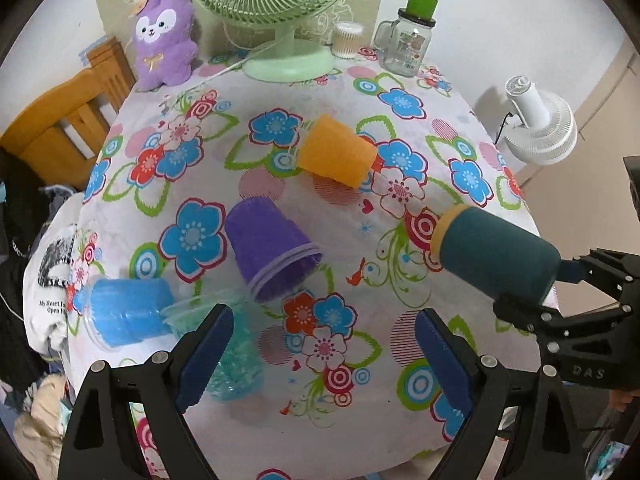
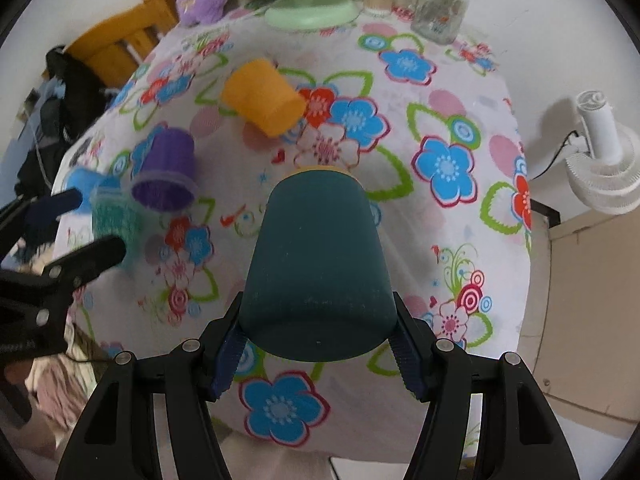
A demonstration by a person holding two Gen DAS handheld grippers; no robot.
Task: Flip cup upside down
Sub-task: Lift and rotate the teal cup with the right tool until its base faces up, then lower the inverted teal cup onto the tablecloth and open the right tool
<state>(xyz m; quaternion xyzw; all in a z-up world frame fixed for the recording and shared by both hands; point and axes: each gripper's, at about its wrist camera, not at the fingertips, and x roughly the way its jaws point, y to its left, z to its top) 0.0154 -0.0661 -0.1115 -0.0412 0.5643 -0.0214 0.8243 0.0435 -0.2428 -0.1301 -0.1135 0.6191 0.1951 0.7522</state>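
My right gripper [image 2: 318, 354] is shut on a dark teal cup [image 2: 316, 264] with a yellow rim. It holds the cup on its side above the flowered table, rim pointing away; the cup also shows in the left wrist view [image 1: 496, 254]. My left gripper [image 1: 324, 344] is open and empty, its left finger [image 1: 208, 344] over a clear green cup [image 1: 232, 360]. An orange cup [image 1: 336, 152], a purple cup [image 1: 276, 252] and a blue cup [image 1: 128, 312] lie on their sides on the table.
A green desk fan [image 1: 280, 12], a purple plush toy [image 1: 164, 36], a glass jar with a green lid [image 1: 404, 36] and a swab pot [image 1: 347, 40] stand at the table's far edge. A white fan [image 1: 540, 128] is right, a wooden chair [image 1: 68, 120] left.
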